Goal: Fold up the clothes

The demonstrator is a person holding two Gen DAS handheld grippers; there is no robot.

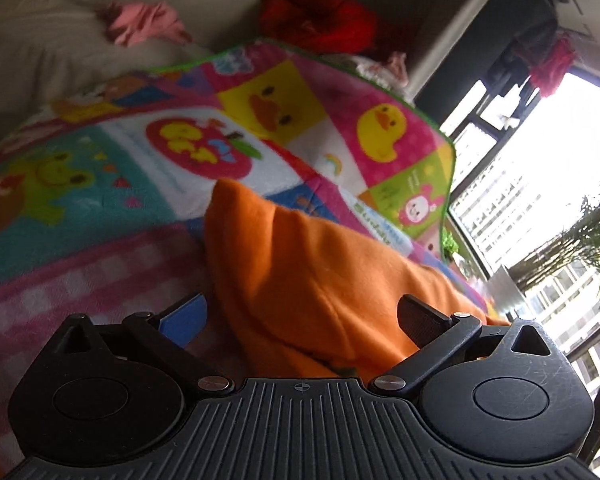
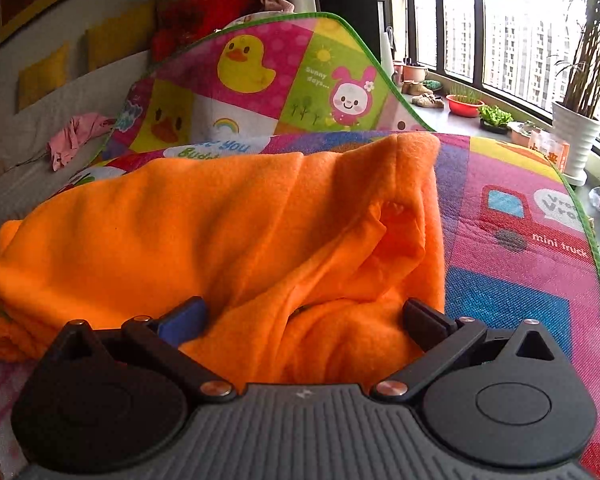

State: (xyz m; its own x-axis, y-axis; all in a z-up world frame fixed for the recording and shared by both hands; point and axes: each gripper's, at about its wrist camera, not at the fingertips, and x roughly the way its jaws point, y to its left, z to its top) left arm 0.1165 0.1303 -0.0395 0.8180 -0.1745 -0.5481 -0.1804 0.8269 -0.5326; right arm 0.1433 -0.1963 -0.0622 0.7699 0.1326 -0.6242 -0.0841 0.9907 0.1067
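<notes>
Fuzzy, rumpled orange fleece (image 2: 228,232) on woven mat (image 2: 512,280)

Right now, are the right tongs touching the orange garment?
Touching. In the right wrist view the orange garment bunches between the open right tongs, its fabric pressed against the blue finger pad.

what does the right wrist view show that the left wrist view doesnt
Only the right wrist view: the windowsill pots, including a red bowl planter and a white ribbed pot, the mini truck print on the mat, and the orange garment's whole bundled width.

Only the left wrist view: the frog print and apple print on the mat, and a red garment hanging at the window.

Both: the orange fleece garment lying between open tool fingers, left tool and right tool, the cartoon play mat, and a pink garment on the white sofa.
</notes>
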